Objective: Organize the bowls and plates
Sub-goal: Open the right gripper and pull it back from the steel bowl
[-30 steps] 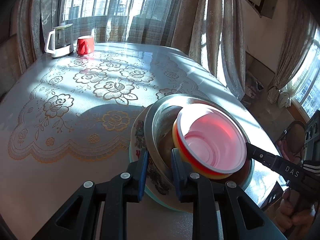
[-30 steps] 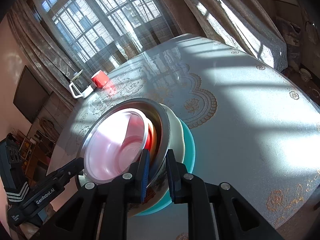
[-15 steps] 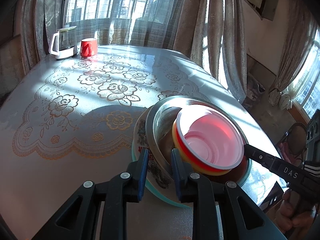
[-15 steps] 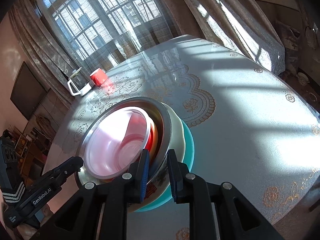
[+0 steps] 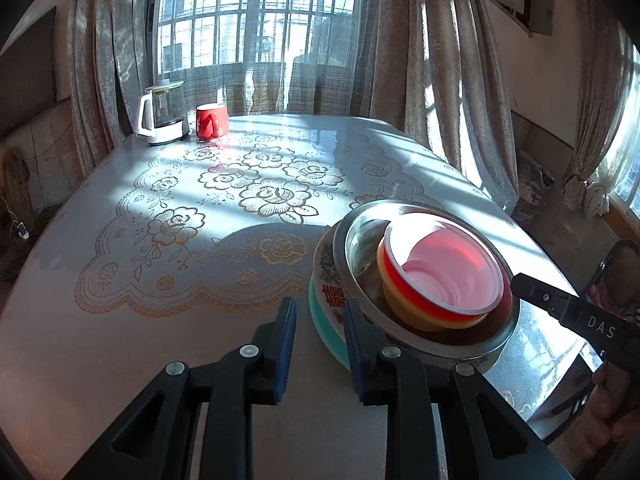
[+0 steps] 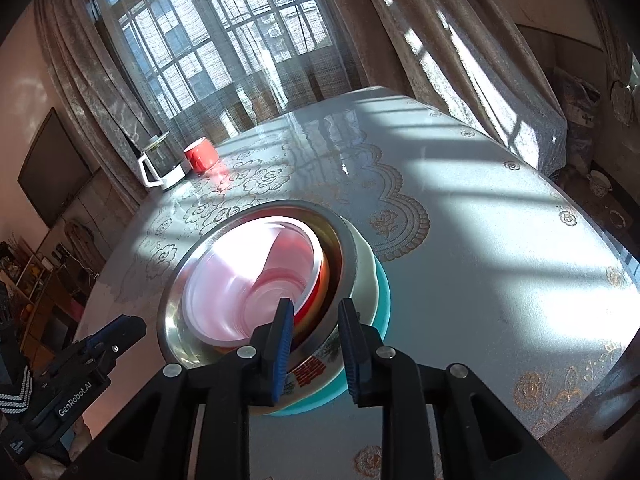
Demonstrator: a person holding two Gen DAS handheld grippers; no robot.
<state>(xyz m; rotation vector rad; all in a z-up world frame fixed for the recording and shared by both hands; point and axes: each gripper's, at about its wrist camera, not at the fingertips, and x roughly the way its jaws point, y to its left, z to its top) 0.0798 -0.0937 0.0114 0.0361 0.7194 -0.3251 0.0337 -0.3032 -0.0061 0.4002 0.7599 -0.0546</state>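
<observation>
- The surface (image 5: 168, 344), a round top under a pale cloth with gold flower lace, carries everything; the stack of dishes sits near its near edge and serves as the landmark here.
- The teal plate (image 5: 326, 330) lies at the bottom of the stack, flat on the surface.
- A cream floral bowl (image 6: 366, 268) with red lettering rests on the teal plate.
- The steel bowl (image 5: 440, 344) nests inside the floral bowl.
- A red-and-yellow plastic bowl (image 5: 436, 304) with a pale pink inside sits tilted in the steel bowl.
- The left claw (image 5: 319, 320) is spread just beside the stack; its jaws have just been opening, nothing pinched, the right pad close against the stack's rim.
- The right claw (image 6: 314, 326) straddles the stack's rim on the opposite side; its jaws have just been opening, and the pads stand off the rim without pinching it.
- A white kettle (image 5: 162, 118) stands far across the surface from the stack.
- A red mug (image 5: 211, 121) stands just beside the kettle.
</observation>
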